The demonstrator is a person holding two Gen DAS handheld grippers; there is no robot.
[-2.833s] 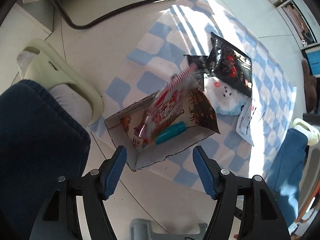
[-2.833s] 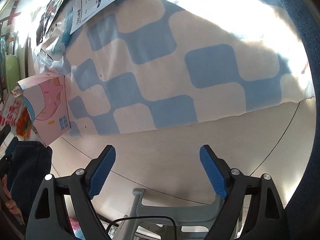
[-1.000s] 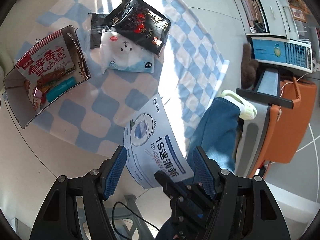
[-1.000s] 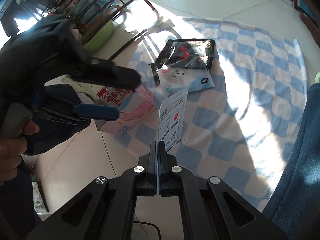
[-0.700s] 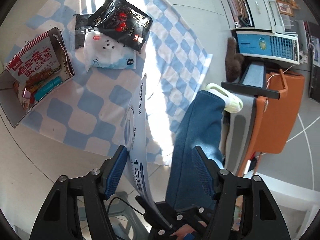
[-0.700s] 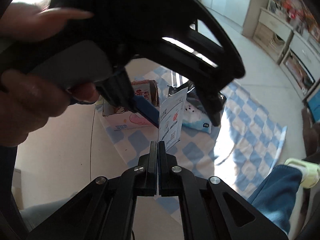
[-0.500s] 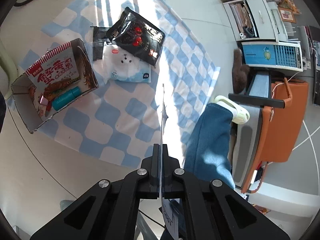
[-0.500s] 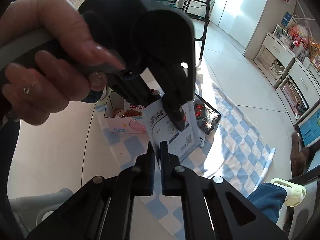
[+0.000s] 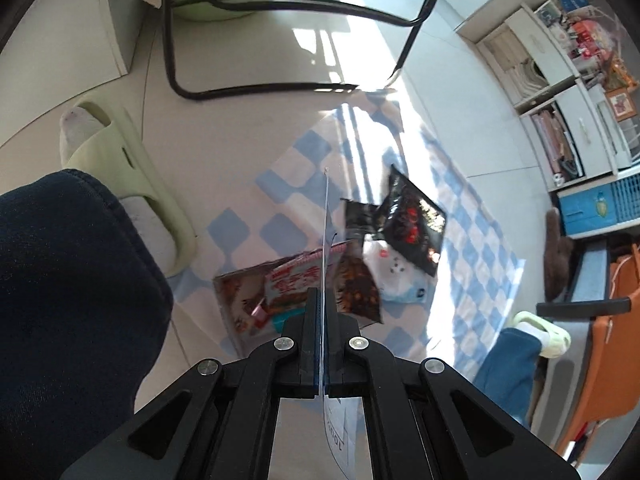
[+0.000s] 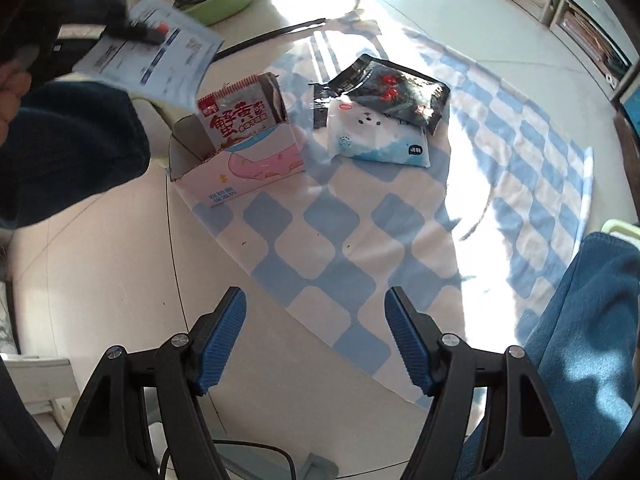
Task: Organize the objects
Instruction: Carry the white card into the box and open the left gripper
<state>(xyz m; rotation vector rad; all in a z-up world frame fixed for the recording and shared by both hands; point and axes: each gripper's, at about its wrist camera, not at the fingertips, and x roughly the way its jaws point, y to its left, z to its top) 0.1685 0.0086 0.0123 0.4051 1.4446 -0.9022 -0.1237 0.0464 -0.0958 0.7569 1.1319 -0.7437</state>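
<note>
The flat white sachet (image 10: 156, 50) is pinched edge-on in the left gripper (image 9: 322, 322), up above the cardboard box (image 10: 240, 168) at the checkered mat's (image 10: 360, 240) corner. Right gripper (image 10: 316, 340) jaws just opened, nothing between them.

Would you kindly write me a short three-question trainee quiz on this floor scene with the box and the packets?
1. True or false: the left hand-held gripper is shut on the flat white sachet.
2. Which packet lies partly on the white bear packet? A) black packet B) red-and-white packet
3. Fill in: the red-and-white packet stands in the ____.

Key: 1 true; 2 A; 3 cardboard box.
</note>
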